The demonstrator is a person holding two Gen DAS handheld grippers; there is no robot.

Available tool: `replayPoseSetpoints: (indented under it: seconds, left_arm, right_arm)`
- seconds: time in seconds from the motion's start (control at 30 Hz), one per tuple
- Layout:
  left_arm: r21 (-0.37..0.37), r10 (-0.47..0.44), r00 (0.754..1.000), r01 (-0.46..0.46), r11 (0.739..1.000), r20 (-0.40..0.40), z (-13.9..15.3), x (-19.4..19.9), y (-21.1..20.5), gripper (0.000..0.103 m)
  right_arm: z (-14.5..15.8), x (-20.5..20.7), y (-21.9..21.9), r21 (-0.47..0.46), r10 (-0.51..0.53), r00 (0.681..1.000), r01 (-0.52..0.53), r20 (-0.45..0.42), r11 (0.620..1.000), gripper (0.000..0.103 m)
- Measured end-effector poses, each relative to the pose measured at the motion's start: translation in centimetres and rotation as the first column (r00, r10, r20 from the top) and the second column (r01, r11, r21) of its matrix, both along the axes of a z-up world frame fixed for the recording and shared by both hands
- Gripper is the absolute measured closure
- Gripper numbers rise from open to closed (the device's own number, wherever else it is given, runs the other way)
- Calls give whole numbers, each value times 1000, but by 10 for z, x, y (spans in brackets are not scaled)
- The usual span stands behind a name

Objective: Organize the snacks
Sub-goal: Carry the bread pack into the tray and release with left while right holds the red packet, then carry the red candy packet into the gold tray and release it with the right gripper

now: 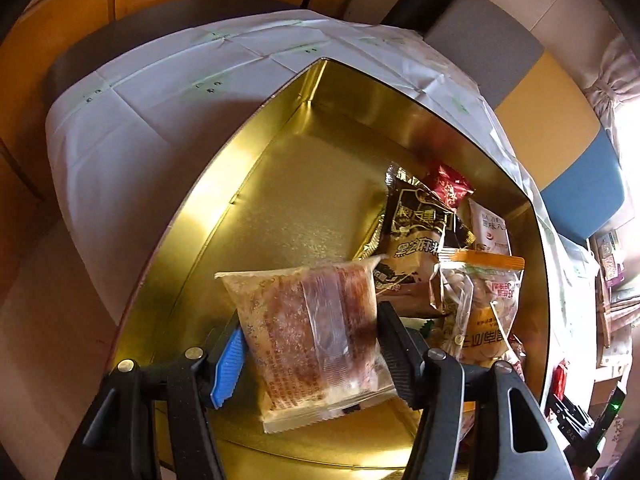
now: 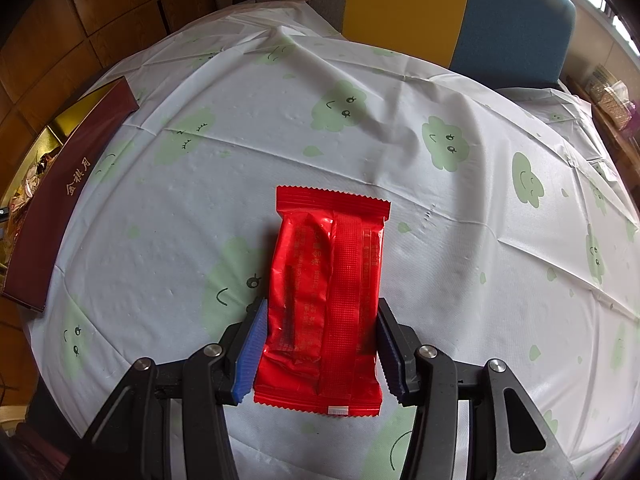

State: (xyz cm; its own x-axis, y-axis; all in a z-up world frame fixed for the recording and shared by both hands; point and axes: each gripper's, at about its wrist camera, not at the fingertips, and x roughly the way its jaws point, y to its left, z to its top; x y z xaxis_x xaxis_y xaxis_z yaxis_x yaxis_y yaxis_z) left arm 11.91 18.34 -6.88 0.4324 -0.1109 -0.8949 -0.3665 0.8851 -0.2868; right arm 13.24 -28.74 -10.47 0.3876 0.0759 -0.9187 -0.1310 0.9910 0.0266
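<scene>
The left hand-held gripper [image 1: 310, 354] clamps a clear pastry packet [image 1: 310, 332] between its fingers, held over the near end of the gold tin [image 1: 280, 184]. The packet hides part of the tin's floor; its print is too blurred to read. Right of it, other snack packets [image 1: 452, 256] pile against the tin's right wall, overlapping one another.

The right hand-held gripper [image 2: 318, 350] grips a red packet [image 2: 326, 300] lying on the table [image 2: 440, 260]. At far left, the tin's maroon side [image 2: 68, 196] is cut off by the frame edge.
</scene>
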Motion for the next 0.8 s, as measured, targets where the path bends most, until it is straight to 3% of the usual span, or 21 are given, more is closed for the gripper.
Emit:
replayPoseSetpoints:
  seconds: [0.27, 0.67, 0.8]
  left_arm:
    - [27, 2, 998, -4, 1000, 55, 17, -5, -1, 41]
    - [221, -55, 991, 28, 975, 120, 40, -29, -21, 41]
    - [218, -63, 988, 31, 976, 141, 43, -35, -23, 41]
  right_arm:
    - [1, 0, 0, -4, 1, 1000, -1, 2, 1000, 50]
    - [0, 0, 1, -13, 4, 1000, -4, 8, 1000, 51]
    - [0, 0, 1, -19, 6, 1000, -5, 13, 1000, 51]
